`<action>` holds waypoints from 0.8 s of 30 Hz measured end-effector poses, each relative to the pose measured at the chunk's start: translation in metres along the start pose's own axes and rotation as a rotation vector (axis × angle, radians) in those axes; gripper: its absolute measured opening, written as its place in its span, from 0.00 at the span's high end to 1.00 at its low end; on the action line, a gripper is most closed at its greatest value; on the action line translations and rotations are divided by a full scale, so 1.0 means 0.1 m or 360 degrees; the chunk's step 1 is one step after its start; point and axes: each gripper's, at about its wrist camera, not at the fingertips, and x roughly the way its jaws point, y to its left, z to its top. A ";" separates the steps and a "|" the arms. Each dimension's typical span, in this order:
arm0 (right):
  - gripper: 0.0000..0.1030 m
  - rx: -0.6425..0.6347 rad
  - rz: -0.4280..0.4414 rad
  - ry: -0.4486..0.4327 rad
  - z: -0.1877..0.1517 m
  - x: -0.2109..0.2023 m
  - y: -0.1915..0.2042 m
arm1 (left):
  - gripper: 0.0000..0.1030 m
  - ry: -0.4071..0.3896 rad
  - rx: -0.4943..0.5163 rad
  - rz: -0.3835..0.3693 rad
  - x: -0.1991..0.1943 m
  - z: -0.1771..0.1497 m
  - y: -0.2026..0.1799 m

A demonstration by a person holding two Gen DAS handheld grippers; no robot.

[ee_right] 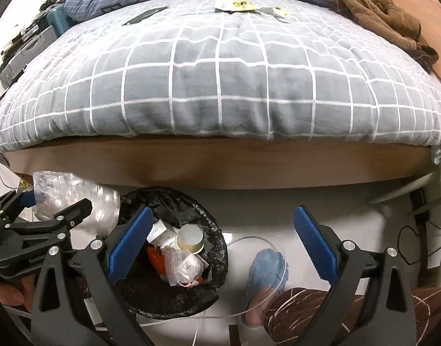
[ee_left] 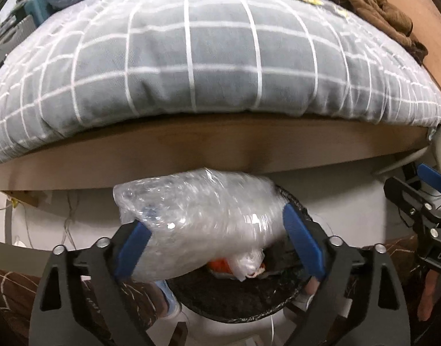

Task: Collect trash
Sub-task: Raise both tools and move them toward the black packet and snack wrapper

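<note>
Your left gripper (ee_left: 217, 248) stands wide, the clear plastic bundle (ee_left: 197, 225) between its pads, seemingly loose, above the bin (ee_right: 174, 248). Your right gripper (ee_right: 223, 248) gapes empty beside the bin.

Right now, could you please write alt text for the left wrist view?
The left tongs, jaws spread, have a crumpled clear plastic bag between them above a black-lined trash bin. Behind is a bed with a grey checked duvet.

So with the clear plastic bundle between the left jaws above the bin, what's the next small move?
Probably draw the left gripper back: its jaws stand wide, so the plastic bundle looks released over the black-lined bin, which already holds trash.
</note>
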 end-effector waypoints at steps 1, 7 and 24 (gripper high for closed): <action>0.09 0.0001 -0.0002 -0.0019 0.01 -0.02 0.00 | 0.07 -0.0036 0.0003 0.0019 -0.04 0.02 0.01; 0.09 -0.0016 -0.0011 -0.0146 0.16 -0.22 0.03 | 0.06 -0.0131 -0.0008 0.0023 -0.26 0.16 0.05; 0.09 -0.0030 -0.0033 -0.0413 0.68 -0.67 0.00 | 0.06 -0.0421 -0.0006 -0.0038 -0.93 0.75 0.09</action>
